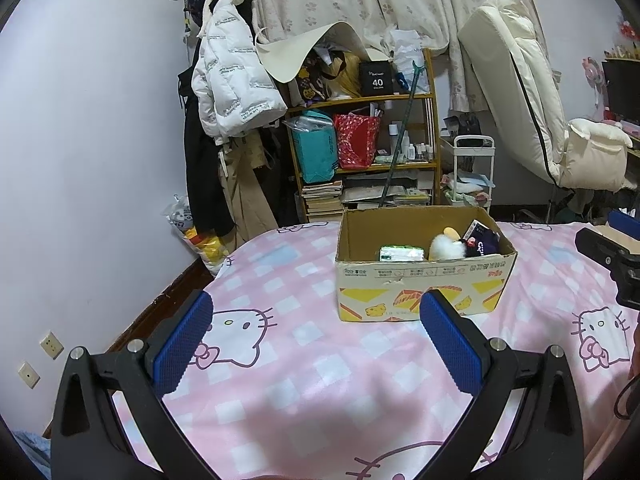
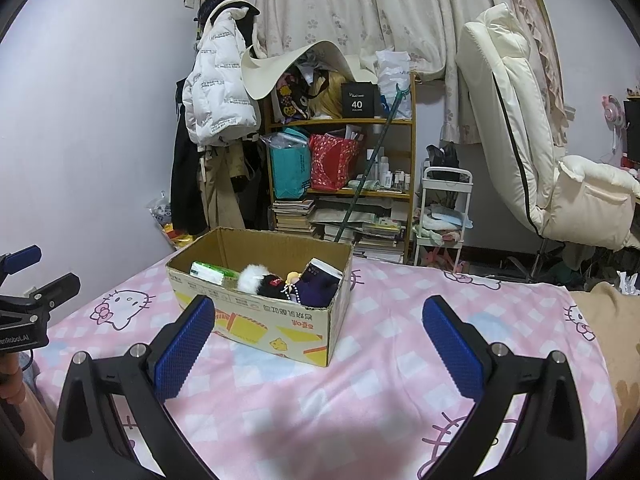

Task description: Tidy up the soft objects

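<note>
Both tools – left (image 1: 316, 344) & right (image 2: 318, 348) – spread wide, empty; soft items in cardboard box (image 1: 424, 280).

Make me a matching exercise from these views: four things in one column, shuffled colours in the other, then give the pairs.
Things:
1. cardboard box
2. tissue pack
3. puffer jacket
4. gift bag on the shelf

Colours:
A. red
B. green and white
C. brown with yellow print
D. white with dark lettering

Pairs: 1-C, 2-B, 3-D, 4-A
</note>
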`<state>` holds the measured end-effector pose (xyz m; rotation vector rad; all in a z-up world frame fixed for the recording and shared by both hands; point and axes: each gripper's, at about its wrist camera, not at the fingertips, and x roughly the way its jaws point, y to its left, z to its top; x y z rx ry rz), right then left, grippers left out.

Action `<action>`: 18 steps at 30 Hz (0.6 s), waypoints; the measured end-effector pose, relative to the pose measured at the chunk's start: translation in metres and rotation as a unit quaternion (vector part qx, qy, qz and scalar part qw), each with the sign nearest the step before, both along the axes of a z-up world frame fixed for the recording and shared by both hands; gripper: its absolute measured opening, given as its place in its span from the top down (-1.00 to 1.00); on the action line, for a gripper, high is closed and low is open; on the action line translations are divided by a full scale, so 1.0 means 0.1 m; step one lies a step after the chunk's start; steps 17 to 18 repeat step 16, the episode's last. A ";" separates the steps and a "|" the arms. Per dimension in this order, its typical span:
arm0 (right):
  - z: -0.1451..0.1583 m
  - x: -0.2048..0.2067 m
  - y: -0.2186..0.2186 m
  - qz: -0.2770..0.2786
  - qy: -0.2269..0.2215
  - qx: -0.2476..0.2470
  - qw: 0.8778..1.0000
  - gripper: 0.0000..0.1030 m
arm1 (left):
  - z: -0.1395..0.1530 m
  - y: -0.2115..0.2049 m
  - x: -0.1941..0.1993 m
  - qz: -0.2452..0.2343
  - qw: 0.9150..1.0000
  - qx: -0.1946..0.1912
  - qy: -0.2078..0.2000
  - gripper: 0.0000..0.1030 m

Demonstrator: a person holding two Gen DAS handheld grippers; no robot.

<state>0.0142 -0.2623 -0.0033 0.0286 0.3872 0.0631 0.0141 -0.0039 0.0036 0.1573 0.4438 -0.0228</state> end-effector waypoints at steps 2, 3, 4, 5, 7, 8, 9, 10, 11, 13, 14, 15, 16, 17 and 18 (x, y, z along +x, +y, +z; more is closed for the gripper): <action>0.00 0.00 0.00 0.000 0.000 0.000 1.000 -1.00 | -0.01 0.00 0.00 0.000 1.000 0.002 0.002 -0.98; 0.00 0.00 -0.01 0.000 0.001 0.000 1.000 -1.00 | -0.02 0.00 0.00 -0.001 1.000 0.002 0.002 -0.98; 0.00 -0.01 -0.01 0.000 0.001 0.000 1.000 -1.00 | -0.02 0.01 0.00 -0.001 1.000 0.003 0.003 -0.98; 0.00 0.00 -0.01 0.000 0.001 0.000 1.000 -1.00 | -0.02 0.00 0.00 -0.001 1.000 0.004 0.004 -0.98; -0.02 0.00 -0.01 -0.001 0.003 -0.001 1.000 -1.00 | -0.03 0.00 0.01 -0.003 1.000 0.006 0.006 -0.98; -0.03 -0.01 -0.01 -0.001 0.004 0.000 1.000 -1.00 | -0.04 0.00 0.01 -0.004 1.000 0.007 0.009 -0.98; -0.05 -0.01 -0.01 -0.002 0.005 0.000 1.000 -1.00 | -0.04 0.00 0.01 -0.005 1.000 0.008 0.011 -0.98; -0.06 -0.03 -0.02 -0.003 0.006 0.000 1.000 -1.00 | -0.04 0.00 0.01 -0.005 1.000 0.010 0.011 -0.98; -0.07 -0.02 -0.01 -0.004 0.007 0.001 1.000 -1.00 | -0.04 0.00 0.01 -0.005 1.000 0.011 0.011 -0.98; -0.08 -0.03 -0.02 -0.004 0.006 0.002 1.000 -1.00 | -0.04 0.00 0.01 -0.005 1.000 0.011 0.011 -0.98; -0.07 -0.02 -0.02 -0.004 0.006 0.001 1.000 -1.00 | -0.05 0.00 0.01 -0.006 1.000 0.009 0.012 -0.98; -0.07 -0.01 -0.02 -0.004 0.006 0.001 1.000 -1.00 | -0.04 -0.01 0.01 -0.005 1.000 0.010 0.012 -0.98; -0.07 -0.01 -0.02 -0.002 0.006 0.001 1.000 -1.00 | -0.04 -0.01 0.01 -0.004 1.000 0.010 0.011 -0.98; -0.07 -0.01 -0.02 -0.002 0.006 0.001 1.000 -1.00 | -0.04 -0.01 0.01 -0.004 1.000 0.010 0.011 -0.98; -0.07 -0.01 -0.02 -0.002 0.006 0.001 1.000 -1.00 | -0.04 -0.01 0.01 -0.004 1.000 0.010 0.011 -0.98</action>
